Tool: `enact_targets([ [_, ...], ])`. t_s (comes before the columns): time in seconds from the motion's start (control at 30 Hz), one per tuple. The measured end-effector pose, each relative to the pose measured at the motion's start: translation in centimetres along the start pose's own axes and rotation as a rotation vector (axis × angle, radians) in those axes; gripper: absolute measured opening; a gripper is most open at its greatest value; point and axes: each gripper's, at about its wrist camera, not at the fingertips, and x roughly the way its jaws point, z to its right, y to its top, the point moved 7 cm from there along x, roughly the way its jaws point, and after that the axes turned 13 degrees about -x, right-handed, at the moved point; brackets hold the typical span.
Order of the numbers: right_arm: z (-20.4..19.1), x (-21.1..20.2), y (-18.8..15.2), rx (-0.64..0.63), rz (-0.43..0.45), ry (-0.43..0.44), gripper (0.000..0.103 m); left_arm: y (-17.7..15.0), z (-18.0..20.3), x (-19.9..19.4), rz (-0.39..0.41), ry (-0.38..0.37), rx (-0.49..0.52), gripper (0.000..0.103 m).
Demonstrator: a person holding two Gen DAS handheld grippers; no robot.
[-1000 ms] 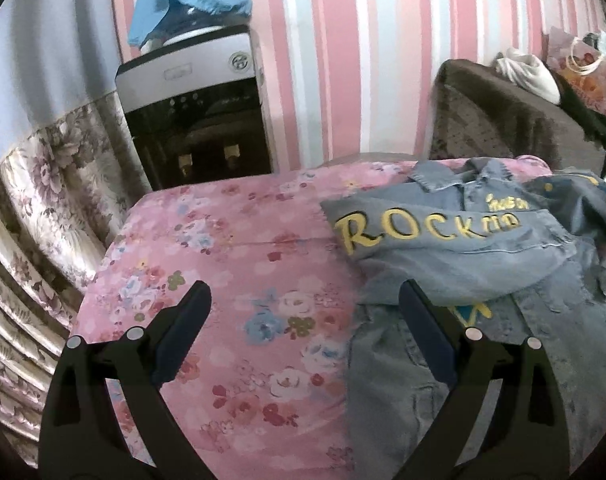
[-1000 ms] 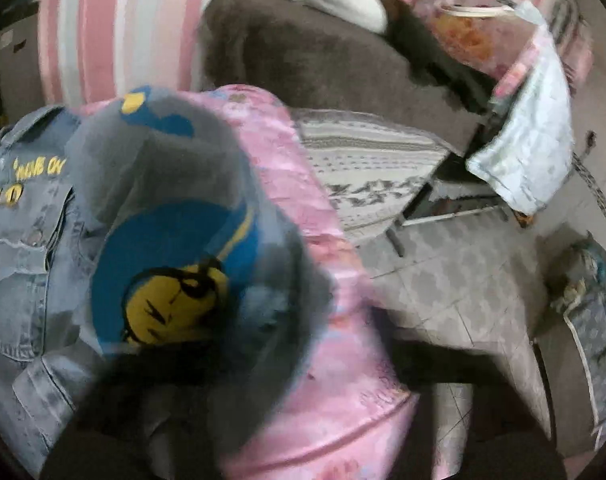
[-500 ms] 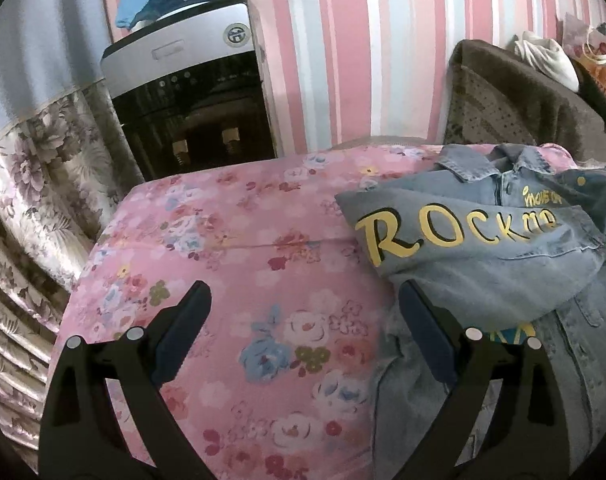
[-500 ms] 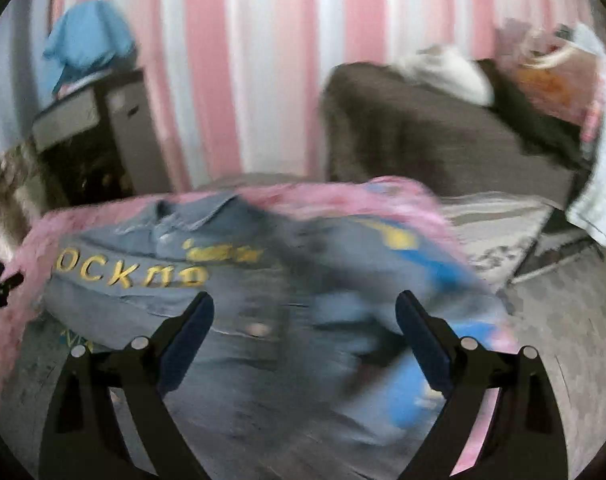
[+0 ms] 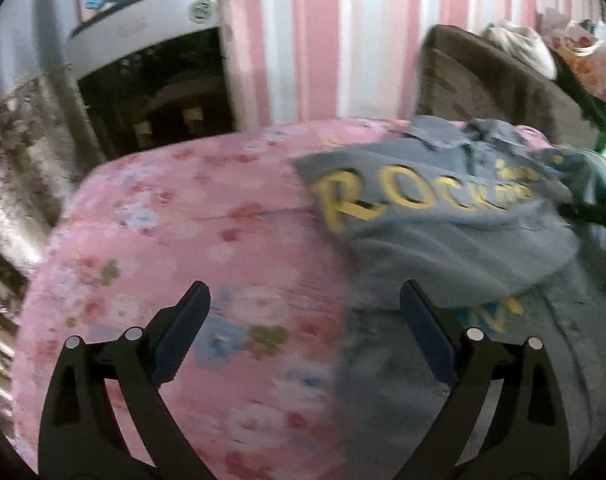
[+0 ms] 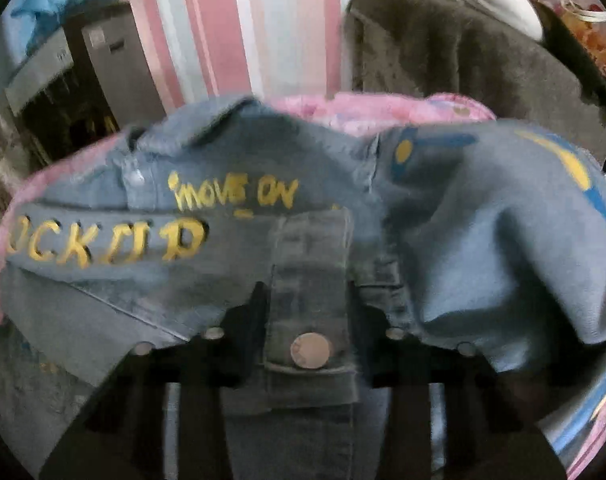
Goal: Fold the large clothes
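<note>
Since the earlier frame the right gripper [image 6: 307,312] had swung back over the denim jacket [image 6: 231,248], its jaws just closing onto a buttoned pocket flap [image 6: 311,320], which they pinched. The jacket lay rumpled on the pink floral bedspread [image 5: 183,220]. The left gripper [image 5: 303,320] hung spread wide, empty, above the jacket's edge.

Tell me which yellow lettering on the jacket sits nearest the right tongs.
The small "move on" script, just above the pocket flap that the right tongs grip; the big block letters lie off toward the left.
</note>
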Motion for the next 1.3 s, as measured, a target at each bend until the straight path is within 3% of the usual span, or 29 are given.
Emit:
enact_targets([
  [0.2,1.9,-8.5,3.8,0.111,0.268,0.046,0.031,-1.6,4.6,-0.4,-0.019,-0.042,0.102,0.096],
  [0.3,3.0,-12.6,5.4,0.179,0.398,0.089,0.031,-1.8,5.4,0.4,-0.03,-0.013,0.129,0.096],
  [0.37,3.6,-14.7,6.0,0.2,0.466,0.082,0.031,-1.6,5.0,2.0,-0.017,0.086,0.144,0.096],
  [0.43,4.3,-16.5,6.2,0.216,0.513,0.062,0.03,-1.0,4.0,3.1,-0.006,0.135,0.102,0.096],
  [0.47,4.8,-16.9,6.2,0.224,0.525,0.054,0.03,-0.6,3.4,3.4,-0.011,0.117,0.053,0.099],
  [0.57,6.2,-16.2,5.6,0.24,0.503,0.033,0.03,1.2,3.1,3.1,0.016,0.038,-0.056,0.1],
  [0.63,7.0,-15.4,5.0,0.26,0.473,0.037,0.03,2.6,4.3,2.0,0.076,-0.013,-0.064,0.1],
  [0.7,7.4,-13.8,4.3,0.288,0.433,0.085,0.027,3.3,5.7,2.1,0.078,-0.041,-0.047,0.1],
  [0.73,6.9,-12.9,4.0,0.277,0.404,0.111,0.005,3.6,6.4,2.4,0.071,-0.059,-0.037,0.1],
  [0.87,5.2,-11.2,3.1,0.232,0.359,0.124,0.001,5.5,6.1,4.0,0.099,0.067,-0.017,0.1],
  [0.97,4.5,-8.7,2.0,0.204,0.268,0.123,0.001,6.5,3.9,4.0,0.122,0.091,-0.065,0.1],
  [1.03,4.0,-6.7,0.8,0.156,0.192,0.088,0.007,6.5,2.4,3.7,0.125,0.101,-0.064,0.1],
  [1.07,4.0,-6.1,0.5,0.143,0.17,0.06,0.019,6.4,1.7,3.8,0.122,0.099,-0.064,0.1],
  [1.1,4.0,-5.1,0.0,0.137,0.133,0.043,0.062,6.0,1.2,3.8,0.119,0.109,-0.065,0.1],
  [1.13,4.1,-4.3,-0.4,0.147,0.11,0.047,0.078,5.7,1.0,3.9,0.116,0.112,-0.065,0.1],
  [1.23,3.1,-2.0,-0.9,0.142,0.062,0.096,0.078,4.7,0.3,4.3,0.107,0.119,-0.069,0.1],
  [1.3,2.5,-0.9,-0.9,0.108,0.041,0.08,0.078,4.5,-0.2,4.5,0.111,0.127,-0.083,0.1],
])
